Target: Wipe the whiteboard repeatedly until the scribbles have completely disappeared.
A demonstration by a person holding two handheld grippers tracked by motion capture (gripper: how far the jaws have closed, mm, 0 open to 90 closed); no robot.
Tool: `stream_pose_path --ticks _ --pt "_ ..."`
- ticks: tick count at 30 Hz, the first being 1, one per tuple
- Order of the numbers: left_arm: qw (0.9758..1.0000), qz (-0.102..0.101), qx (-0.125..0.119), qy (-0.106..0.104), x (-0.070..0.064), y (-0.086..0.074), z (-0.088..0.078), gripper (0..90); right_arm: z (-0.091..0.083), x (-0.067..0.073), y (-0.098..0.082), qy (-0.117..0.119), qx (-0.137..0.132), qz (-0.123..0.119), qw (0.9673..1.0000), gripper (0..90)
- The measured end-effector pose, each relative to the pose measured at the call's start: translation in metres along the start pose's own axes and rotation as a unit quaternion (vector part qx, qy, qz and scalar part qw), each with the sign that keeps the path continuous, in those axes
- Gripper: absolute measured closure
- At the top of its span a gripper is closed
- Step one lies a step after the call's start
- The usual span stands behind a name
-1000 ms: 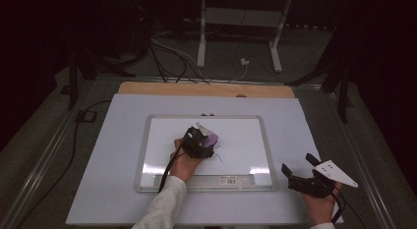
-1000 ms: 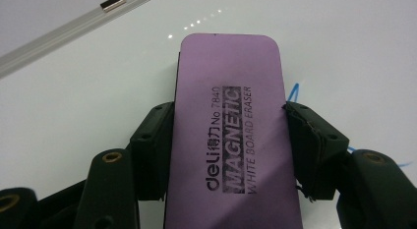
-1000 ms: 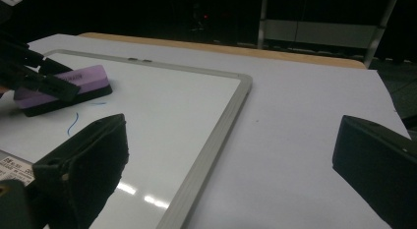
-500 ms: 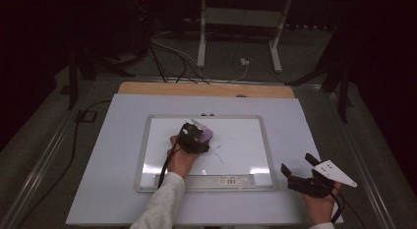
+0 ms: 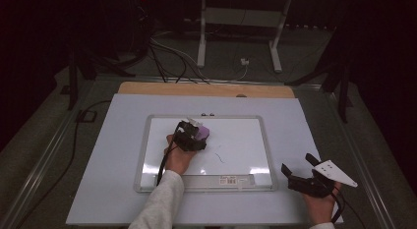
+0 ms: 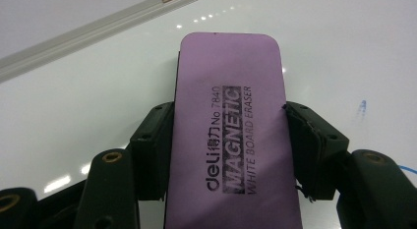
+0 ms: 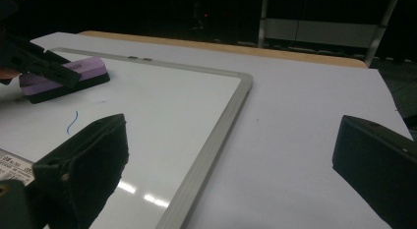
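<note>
While the left gripper [image 5: 193, 136] presses the purple eraser [image 6: 231, 135] flat on the whiteboard [image 5: 246, 135], its two jaws are closed firmly on the long sides of the eraser, as the left gripper view shows clearly. The eraser lies straight ahead of this gripper, its printed face turned up and its dark felt side down on the white surface. Most of the board around it looks clean already. What remains, as far as I can see, is a short blue pen stroke [image 5: 220, 157], which sits to the right of the gripper and a little nearer to the person, not yet touched by the eraser. In the left gripper view one small blue mark [image 6: 362, 107] stands just beside the right jaw, and another blue trace shows at the edge of the frame. So I judge the wiping is mostly done, and these last marks are left.

The right gripper [image 5: 300, 172] rests apart on the table [image 5: 113, 155], beyond the board's frame, with its jaws wide open and nothing between them. The blue stroke lies ahead of it, on its left.
</note>
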State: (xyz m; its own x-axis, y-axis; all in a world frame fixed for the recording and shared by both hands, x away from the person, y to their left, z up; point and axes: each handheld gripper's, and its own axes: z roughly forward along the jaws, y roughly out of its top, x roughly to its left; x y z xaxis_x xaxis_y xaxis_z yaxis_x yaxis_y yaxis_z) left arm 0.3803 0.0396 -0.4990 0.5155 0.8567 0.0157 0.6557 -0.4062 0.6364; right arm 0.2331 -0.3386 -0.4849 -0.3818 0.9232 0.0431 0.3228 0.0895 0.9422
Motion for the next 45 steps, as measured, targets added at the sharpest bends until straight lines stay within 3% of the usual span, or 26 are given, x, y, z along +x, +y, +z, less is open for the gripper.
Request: stream_pose_path --ticks 1,3,6,8,10,13,18,21,23,25,32,35,37,40,45 --pt "0.9999 0.006 0.000 -0.009 -0.005 0.000 0.000 41.9 0.000 0.000 0.000 0.001 0.000 0.000 1.0000 0.9" --pt "0.9993 0.036 -0.001 -0.011 -0.021 0.000 -0.001 41.9 0.001 0.001 0.000 0.002 0.001 -0.003 1.0000 0.9" --pt "0.9948 0.095 -0.002 -0.039 -0.052 -0.002 -0.006 41.8 0.001 0.002 0.000 0.001 0.000 -0.003 1.0000 0.9" --pt "0.9917 0.115 -0.004 -0.058 -0.064 -0.005 -0.009 41.9 0.000 0.002 0.000 0.001 0.000 -0.002 1.0000 0.9" --pt "0.9898 0.129 -0.006 -0.061 -0.071 -0.008 -0.011 41.9 0.000 0.001 0.000 0.000 -0.001 0.000 1.0000 0.9" --pt "0.9913 0.114 -0.003 -0.066 -0.065 -0.007 -0.010 41.9 -0.001 0.000 0.000 0.000 -0.002 0.000 1.0000 0.9" --pt "0.9973 0.071 0.001 -0.017 -0.039 -0.003 -0.007 41.9 -0.002 -0.001 0.000 -0.002 -0.003 0.001 1.0000 0.9" --pt "0.9989 0.044 0.005 -0.016 -0.028 -0.003 -0.006 41.9 -0.002 -0.001 0.000 -0.002 -0.003 0.002 1.0000 0.9" --pt "0.9987 0.049 0.004 -0.013 -0.032 -0.004 -0.006 41.9 -0.001 -0.001 0.000 -0.002 -0.002 0.001 1.0000 0.9" --pt "0.9980 0.053 0.002 -0.035 -0.038 -0.006 -0.007 41.9 -0.001 0.000 0.000 -0.002 -0.002 0.001 1.0000 0.9" --pt "0.9908 0.098 -0.002 -0.093 -0.075 -0.014 -0.015 41.8 -0.001 0.001 0.000 0.000 -0.001 0.000 1.0000 0.9" --pt "0.9900 0.109 -0.004 -0.090 -0.078 -0.015 -0.015 41.8 -0.001 0.001 0.000 0.000 -0.001 -0.001 1.0000 0.9" --pt "0.9906 0.103 -0.002 -0.090 -0.076 -0.014 -0.015 41.8 -0.001 0.000 0.000 0.000 -0.001 -0.001 1.0000 0.9" --pt "0.9931 0.098 -0.004 -0.064 -0.067 -0.012 -0.014 41.8 -0.001 0.000 0.000 -0.001 -0.002 0.000 1.0000 0.9" --pt "0.9980 0.056 0.000 -0.028 -0.040 -0.010 -0.011 41.9 -0.002 -0.001 0.000 -0.002 -0.003 0.001 1.0000 0.9"
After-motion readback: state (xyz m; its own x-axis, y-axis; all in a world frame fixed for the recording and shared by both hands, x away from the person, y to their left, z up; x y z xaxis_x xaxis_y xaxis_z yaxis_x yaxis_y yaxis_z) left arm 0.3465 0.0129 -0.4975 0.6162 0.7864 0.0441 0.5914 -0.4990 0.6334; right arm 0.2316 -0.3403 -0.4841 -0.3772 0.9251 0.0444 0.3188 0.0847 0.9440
